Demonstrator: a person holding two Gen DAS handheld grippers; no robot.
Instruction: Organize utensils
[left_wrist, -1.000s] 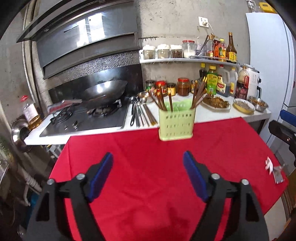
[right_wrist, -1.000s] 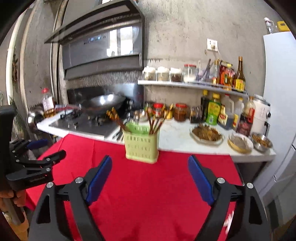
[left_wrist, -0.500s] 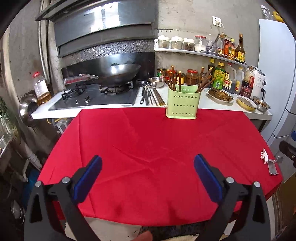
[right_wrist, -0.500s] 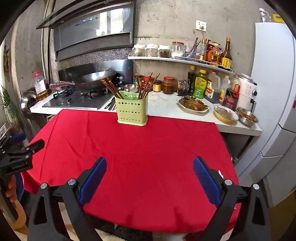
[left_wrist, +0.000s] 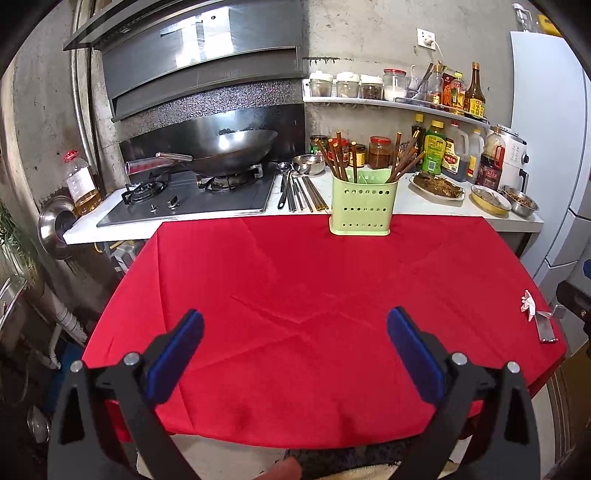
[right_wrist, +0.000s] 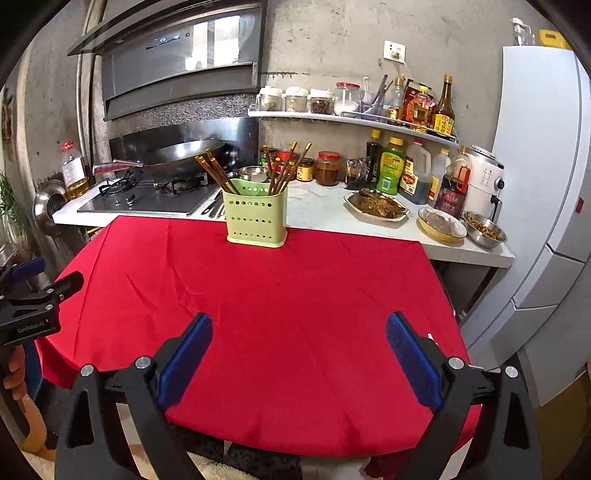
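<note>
Both claws, left (left_wrist: 295, 354) and right (right_wrist: 299, 358), gape empty at frame bottom over red cloth (left_wrist: 295, 288). Green holder (left_wrist: 364, 205) with chopsticks (left_wrist: 334, 158) stands upper centre; loose utensils (left_wrist: 301, 192) lie just left. Best to approach those low, pinching one mid-handle

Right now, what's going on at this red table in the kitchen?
A person holds a pair of tongs in each hand over the red tablecloth. The left tongs and right tongs are both open and empty. The green utensil holder with brown chopsticks stands at the far edge; metal utensils lie on the counter beside the stove.
</note>
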